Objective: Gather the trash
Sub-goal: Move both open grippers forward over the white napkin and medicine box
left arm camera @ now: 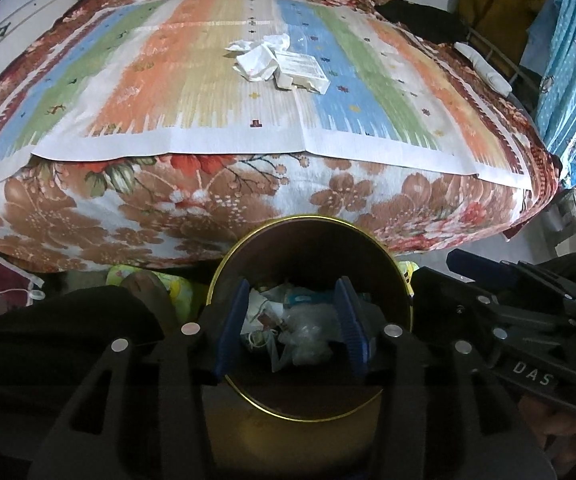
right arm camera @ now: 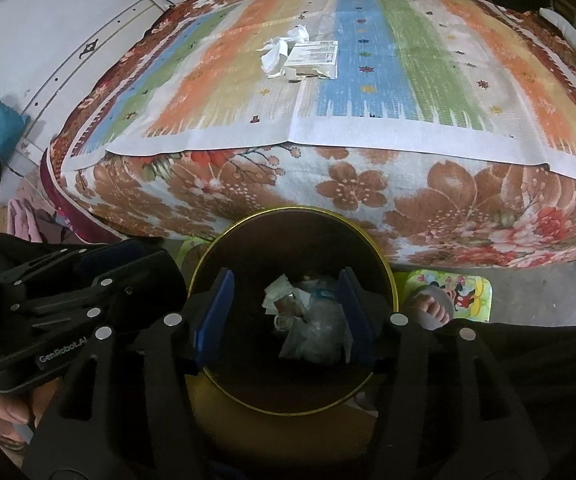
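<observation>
A round dark bin with a gold rim (left arm camera: pixel 307 221) (right arm camera: pixel 288 210) stands on the floor against the bed. Crumpled paper and clear plastic trash (left arm camera: pixel 288 322) (right arm camera: pixel 307 320) lie at its bottom. My left gripper (left arm camera: pixel 292 292) hangs over the bin's mouth, open, with nothing between its blue pads (left arm camera: pixel 232 320). My right gripper (right arm camera: pixel 286 280) hangs over the same bin, also open and holding nothing. On the striped sheet farther back lie a crumpled white tissue (left arm camera: pixel 258 58) (right arm camera: pixel 278 54) and a flat white printed box (left arm camera: pixel 301 68) (right arm camera: pixel 313 58), touching each other.
The bed (left arm camera: pixel 248 200) (right arm camera: pixel 367 184) with its flowered blanket fills the view behind the bin. A person's bare foot (right arm camera: pixel 431 308) (left arm camera: pixel 144 284) rests on a cartoon mat (right arm camera: pixel 463 292) beside the bin. A blue curtain (left arm camera: pixel 567 80) hangs at the right.
</observation>
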Available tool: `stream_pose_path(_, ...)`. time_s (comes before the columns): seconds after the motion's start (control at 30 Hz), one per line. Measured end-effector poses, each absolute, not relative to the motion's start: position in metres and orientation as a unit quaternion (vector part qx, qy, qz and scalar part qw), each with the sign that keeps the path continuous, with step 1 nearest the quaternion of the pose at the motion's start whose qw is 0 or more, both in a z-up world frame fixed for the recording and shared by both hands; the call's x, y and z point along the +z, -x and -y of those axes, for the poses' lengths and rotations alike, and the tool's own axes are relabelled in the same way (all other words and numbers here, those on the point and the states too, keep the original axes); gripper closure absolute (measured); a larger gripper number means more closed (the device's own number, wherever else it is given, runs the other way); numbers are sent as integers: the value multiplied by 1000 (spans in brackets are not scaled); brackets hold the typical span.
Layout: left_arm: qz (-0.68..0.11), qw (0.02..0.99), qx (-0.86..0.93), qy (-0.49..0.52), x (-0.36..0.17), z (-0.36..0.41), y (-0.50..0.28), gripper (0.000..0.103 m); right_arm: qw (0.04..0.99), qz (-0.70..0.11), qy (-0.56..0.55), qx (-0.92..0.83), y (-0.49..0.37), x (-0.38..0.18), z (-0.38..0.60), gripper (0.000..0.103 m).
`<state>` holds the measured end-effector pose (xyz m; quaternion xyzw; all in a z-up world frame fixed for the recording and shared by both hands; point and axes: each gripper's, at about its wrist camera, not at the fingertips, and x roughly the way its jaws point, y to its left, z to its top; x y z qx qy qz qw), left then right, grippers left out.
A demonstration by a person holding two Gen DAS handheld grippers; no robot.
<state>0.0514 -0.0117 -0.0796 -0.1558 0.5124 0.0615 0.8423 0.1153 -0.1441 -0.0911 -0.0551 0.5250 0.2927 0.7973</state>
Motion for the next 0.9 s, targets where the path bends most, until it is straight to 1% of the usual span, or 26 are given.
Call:
stream_pose_path(0.13, -507, 844, 64, 162, -75, 7, -53, 56, 797, -526, 52, 292, -118, -91, 143, 50)
stream_pose_path(0.2, -502, 846, 67, 165, -70, 3, -53, 52, 797, -527, 45, 290, -122, -91, 142, 48)
stream_pose_path(0.27, -490, 855, 65, 154, -59, 1, -55, 46, 799, -526, 44, 288, -128, -90, 142, 48)
stream_pose_path(0.33, -477, 865, 69, 139, -48, 0, -57, 44, 800, -522, 47, 293, -131, -88, 138, 44)
stream_pose_path(0.43, -454, 880, 86, 110, -30, -5, -62, 39, 804, -517, 51, 291, -140, -84, 136, 42)
stream_pose_path(0.5, -450, 883, 82, 108, -22, -9, -68, 37, 806, -512, 54, 290, -147, -81, 133, 40)
stream_pose_path(0.63, -450, 884, 83, 100, -12, -18, -80, 34, 814, -499, 60, 291, -162, -70, 125, 34)
stream_pose_path(0.67, -447, 885, 85, 92, -8, -20, -84, 31, 816, -496, 65, 290, -166, -68, 123, 33)
stream_pose_path(0.77, -439, 891, 91, 72, 4, -31, -99, 25, 821, -490, 72, 285, -180, -62, 119, 29)
stream_pose_path(0.83, -436, 891, 96, 81, 9, -42, -110, 25, 823, -488, 69, 283, -190, -58, 116, 27)
stream_pose_path(0.9, -442, 886, 84, 111, 10, -54, -121, 23, 824, -487, 65, 282, -201, -54, 112, 25)
